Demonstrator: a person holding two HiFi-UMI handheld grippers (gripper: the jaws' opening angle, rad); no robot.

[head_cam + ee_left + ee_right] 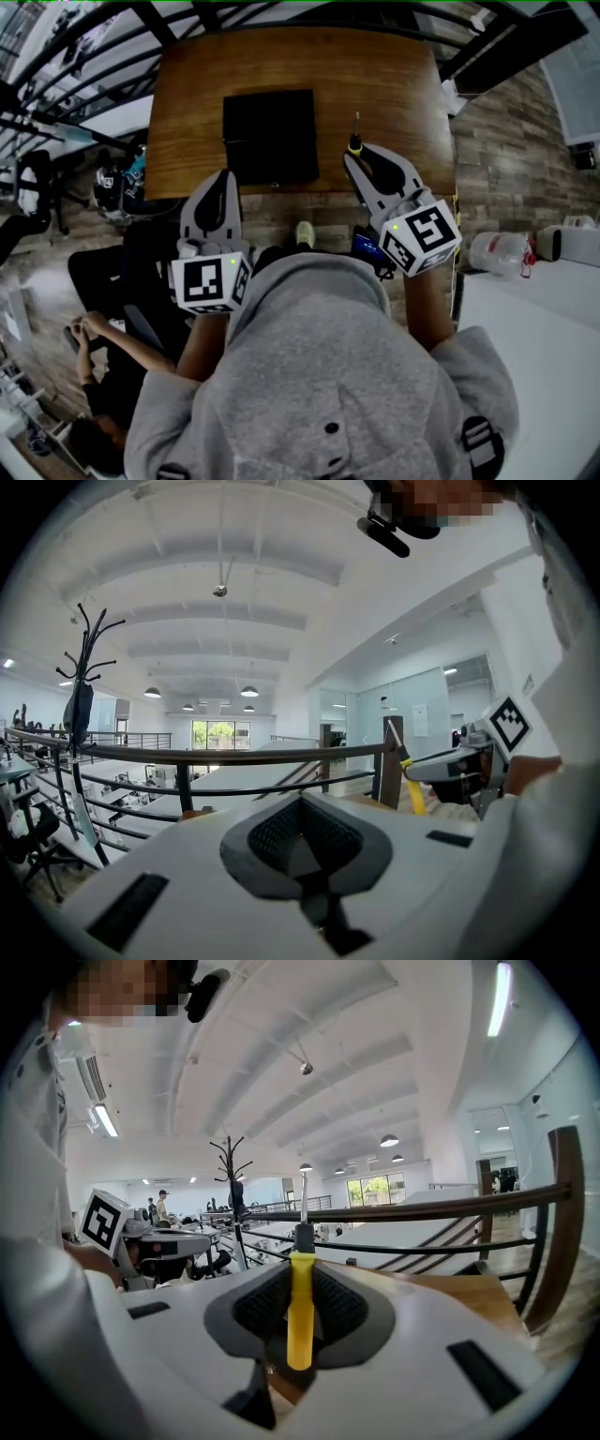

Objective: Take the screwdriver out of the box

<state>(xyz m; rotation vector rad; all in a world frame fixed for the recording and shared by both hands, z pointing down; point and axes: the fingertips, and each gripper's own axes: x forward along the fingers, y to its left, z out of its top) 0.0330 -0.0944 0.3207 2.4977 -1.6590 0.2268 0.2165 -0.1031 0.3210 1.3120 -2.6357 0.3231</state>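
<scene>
Right of centre in the head view, the right hand-held gripper (pixel 364 157) is pinching the screwdriver (pixel 355 141) by its yellow handle, with the metal shaft pointing up and away over the near edge of the table (pixel 375 75). The tool is sitting clear of the black box (pixel 270 136), which is lying further left on the table. The risk now is that the pads are gripping only a narrow, smooth handle. Any quick swing or slackening could let the screwdriver pivot or slide out, dropping onto the table edge or past it to the floor (pixel 506 141). The left hand-held gripper (pixel 225 178), pressed together on nothing, is giving it no support.
</scene>
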